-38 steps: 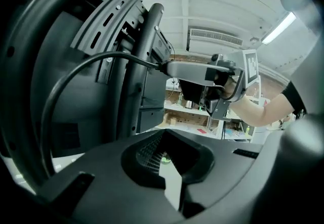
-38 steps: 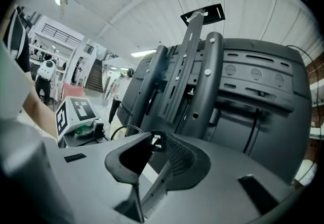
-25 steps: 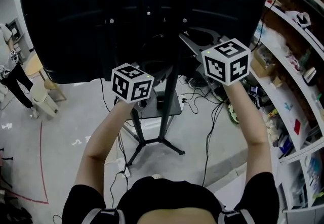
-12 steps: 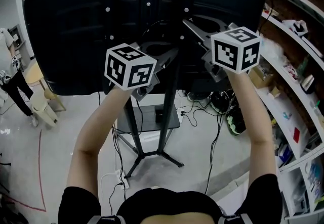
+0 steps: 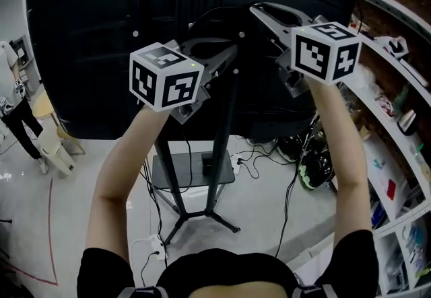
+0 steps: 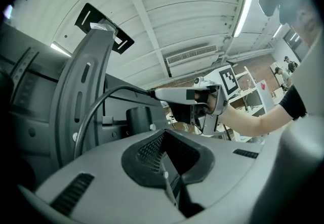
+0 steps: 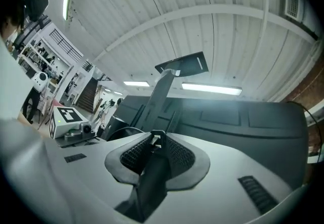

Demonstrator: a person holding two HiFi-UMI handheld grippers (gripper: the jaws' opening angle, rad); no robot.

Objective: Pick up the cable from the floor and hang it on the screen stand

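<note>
Both grippers are held high behind the big black screen (image 5: 94, 27) on its stand (image 5: 227, 128). My right gripper (image 5: 261, 11) is shut on the black cable (image 7: 152, 172), a dark length wedged between its pads. From that grip the cable (image 6: 96, 104) arcs over and drops behind my left gripper (image 6: 165, 170), beside the stand's grey curved bracket (image 6: 81, 86). In the head view the cable (image 5: 214, 13) loops between the two tips. The left gripper (image 5: 227, 54) has its pads together; I cannot make out anything between them.
The stand's legs (image 5: 202, 212) spread on the pale floor with a small shelf (image 5: 195, 172) above them. Loose cables (image 5: 259, 155) and a power strip (image 5: 153, 249) lie around. Cluttered shelves (image 5: 397, 155) line the right side. A person (image 5: 15, 105) stands far left.
Both grippers have risen with the cable, from the screen's lower edge to its upper back. The view has tilted up with them.
</note>
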